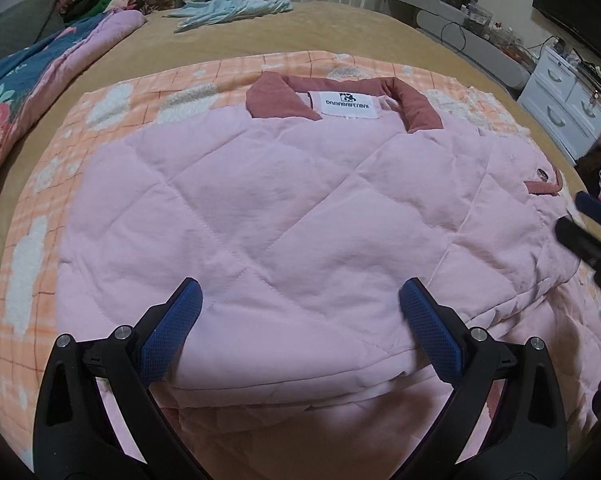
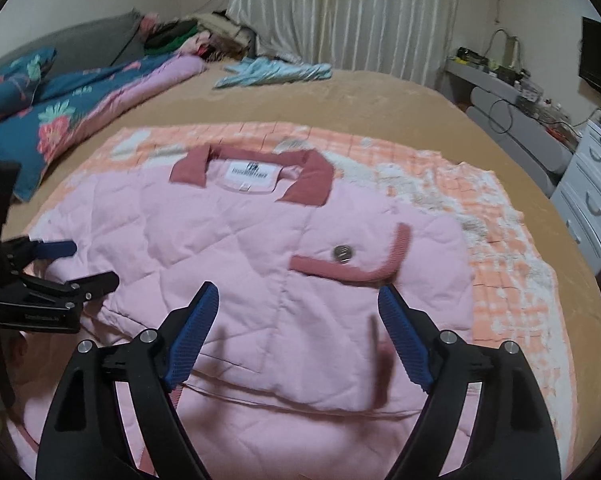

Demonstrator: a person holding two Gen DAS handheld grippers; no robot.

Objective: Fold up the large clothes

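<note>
Your left gripper (image 1: 300, 320) hangs with its blue pads spread wide apart, nothing between them but the air above the pink quilted jacket (image 1: 284, 208). Your right gripper (image 2: 298, 328) is likewise spread wide and grips nothing; in the left wrist view it shows only as a dark shape at three o'clock.

The jacket lies folded on an orange checked blanket (image 1: 140, 92), which is spread over the tan bedcover (image 1: 204, 44). Its dusty-rose collar (image 1: 276, 100) sits at twelve o'clock from your left gripper, with a white brand label (image 1: 350, 106) between the collar points. In the right wrist view, a rose-trimmed cuff (image 2: 356, 266) with a metal snap (image 2: 342, 253) lies folded across the jacket's front at about one o'clock from your right gripper, just beyond the pads.

A light blue garment (image 2: 272, 72) lies well apart at the bed's far edge, at twelve o'clock. A floral quilt (image 2: 60, 120) is bunched at ten o'clock, and white drawers (image 2: 592, 200) stand beside the bed at three o'clock.
</note>
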